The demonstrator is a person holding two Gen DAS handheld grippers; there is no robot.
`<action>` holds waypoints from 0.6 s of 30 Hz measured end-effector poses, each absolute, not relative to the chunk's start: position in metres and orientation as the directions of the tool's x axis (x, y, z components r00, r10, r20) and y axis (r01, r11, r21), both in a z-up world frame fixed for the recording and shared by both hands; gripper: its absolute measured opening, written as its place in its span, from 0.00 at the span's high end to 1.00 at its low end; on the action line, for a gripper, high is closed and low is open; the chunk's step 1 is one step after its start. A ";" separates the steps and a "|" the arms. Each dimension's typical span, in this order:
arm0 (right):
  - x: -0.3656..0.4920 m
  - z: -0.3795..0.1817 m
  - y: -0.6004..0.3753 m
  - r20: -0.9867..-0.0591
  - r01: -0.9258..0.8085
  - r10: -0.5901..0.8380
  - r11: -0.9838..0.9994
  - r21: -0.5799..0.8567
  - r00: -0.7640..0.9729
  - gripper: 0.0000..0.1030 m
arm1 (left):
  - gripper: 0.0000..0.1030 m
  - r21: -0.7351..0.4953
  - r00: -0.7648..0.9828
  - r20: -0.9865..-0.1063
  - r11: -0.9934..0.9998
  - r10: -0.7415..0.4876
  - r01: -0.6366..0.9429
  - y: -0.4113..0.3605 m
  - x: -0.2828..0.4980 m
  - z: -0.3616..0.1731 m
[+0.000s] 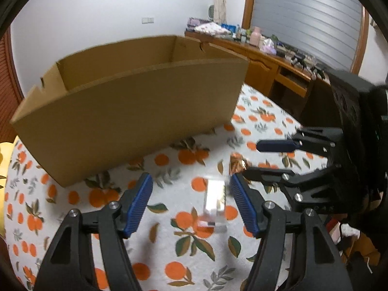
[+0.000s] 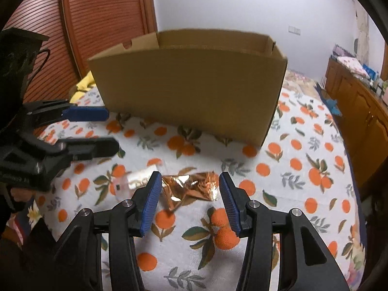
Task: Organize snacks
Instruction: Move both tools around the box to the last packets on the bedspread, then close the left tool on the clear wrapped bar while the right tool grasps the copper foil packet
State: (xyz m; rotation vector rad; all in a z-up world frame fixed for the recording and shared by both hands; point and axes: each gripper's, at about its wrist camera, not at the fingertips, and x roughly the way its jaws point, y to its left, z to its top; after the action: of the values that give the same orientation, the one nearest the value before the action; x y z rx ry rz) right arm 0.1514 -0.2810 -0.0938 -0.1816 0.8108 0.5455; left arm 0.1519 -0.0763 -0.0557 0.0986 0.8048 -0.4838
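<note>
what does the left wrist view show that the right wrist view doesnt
Only the left wrist view: a window with a closed blind and the cluttered top of the wooden cabinet.

Only the right wrist view: a slatted wooden door and a yellow cloth beside the box.

Both: the open cardboard box, the orange-print cloth, a pale snack packet, a copper foil packet, and the left gripper and right gripper, both open.

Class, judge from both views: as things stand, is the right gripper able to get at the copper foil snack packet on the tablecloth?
Probably yes. The right gripper is open, and the copper foil packet lies flat on the tablecloth just ahead between its fingers. Nothing covers it; the cardboard box stands further back.
</note>
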 end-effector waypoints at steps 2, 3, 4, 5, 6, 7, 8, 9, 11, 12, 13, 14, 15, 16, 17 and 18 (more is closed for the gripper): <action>0.154 -0.099 -0.281 -0.737 -0.525 0.389 0.849 0.054 0.553 0.52 | 0.35 -0.084 0.582 -0.723 0.883 -0.372 0.461 -0.082 0.150 -0.062; 0.157 -0.101 -0.281 -0.741 -0.523 0.385 0.851 0.055 0.549 0.52 | 0.35 -0.082 0.578 -0.726 0.882 -0.372 0.464 -0.081 0.149 -0.064; 0.158 -0.102 -0.282 -0.745 -0.520 0.382 0.852 0.055 0.547 0.52 | 0.35 -0.081 0.572 -0.731 0.880 -0.371 0.467 -0.082 0.149 -0.067; 0.160 -0.104 -0.282 -0.748 -0.520 0.382 0.852 0.058 0.542 0.52 | 0.35 -0.080 0.568 -0.735 0.879 -0.370 0.470 -0.083 0.148 -0.069; 0.161 -0.105 -0.282 -0.751 -0.522 0.384 0.851 0.063 0.536 0.52 | 0.35 -0.079 0.566 -0.737 0.879 -0.369 0.471 -0.083 0.148 -0.070; 0.163 -0.106 -0.282 -0.754 -0.524 0.390 0.849 0.072 0.529 0.51 | 0.35 -0.078 0.564 -0.740 0.879 -0.367 0.471 -0.084 0.148 -0.072; 0.164 -0.106 -0.281 -0.754 -0.525 0.394 0.848 0.076 0.526 0.51 | 0.35 -0.078 0.561 -0.743 0.879 -0.366 0.471 -0.084 0.148 -0.074; 0.165 -0.106 -0.281 -0.755 -0.526 0.394 0.847 0.077 0.524 0.51 | 0.36 -0.078 0.557 -0.746 0.879 -0.365 0.471 -0.084 0.148 -0.076; 0.167 -0.106 -0.280 -0.758 -0.528 0.398 0.845 0.083 0.518 0.50 | 0.36 -0.078 0.552 -0.752 0.880 -0.361 0.469 -0.085 0.148 -0.080; 0.168 -0.106 -0.279 -0.759 -0.529 0.402 0.844 0.090 0.512 0.49 | 0.36 -0.078 0.551 -0.753 0.880 -0.360 0.469 -0.086 0.149 -0.081; 0.169 -0.107 -0.278 -0.763 -0.532 0.409 0.841 0.100 0.502 0.49 | 0.36 -0.079 0.548 -0.755 0.881 -0.359 0.467 -0.086 0.150 -0.083; 0.170 -0.108 -0.277 -0.765 -0.536 0.413 0.838 0.105 0.495 0.49 | 0.36 -0.080 0.547 -0.757 0.881 -0.358 0.466 -0.086 0.150 -0.083; 0.170 -0.109 -0.276 -0.767 -0.539 0.412 0.836 0.104 0.491 0.48 | 0.36 -0.080 0.546 -0.758 0.882 -0.357 0.465 -0.087 0.151 -0.084; 0.169 -0.110 -0.275 -0.771 -0.541 0.408 0.835 0.099 0.489 0.48 | 0.36 -0.080 0.545 -0.760 0.883 -0.354 0.462 -0.087 0.152 -0.085; 0.169 -0.112 -0.274 -0.775 -0.545 0.405 0.833 0.093 0.486 0.48 | 0.36 -0.080 0.545 -0.760 0.884 -0.353 0.461 -0.087 0.153 -0.086; 0.168 -0.113 -0.273 -0.778 -0.551 0.404 0.830 0.091 0.481 0.48 | 0.36 -0.082 0.545 -0.760 0.884 -0.354 0.460 -0.088 0.153 -0.087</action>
State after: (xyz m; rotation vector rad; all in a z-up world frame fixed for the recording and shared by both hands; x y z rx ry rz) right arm 0.1678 -0.2727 -0.1131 -0.1802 0.8960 0.5860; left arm 0.1535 -0.0875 -0.0869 0.1330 0.8695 -0.4840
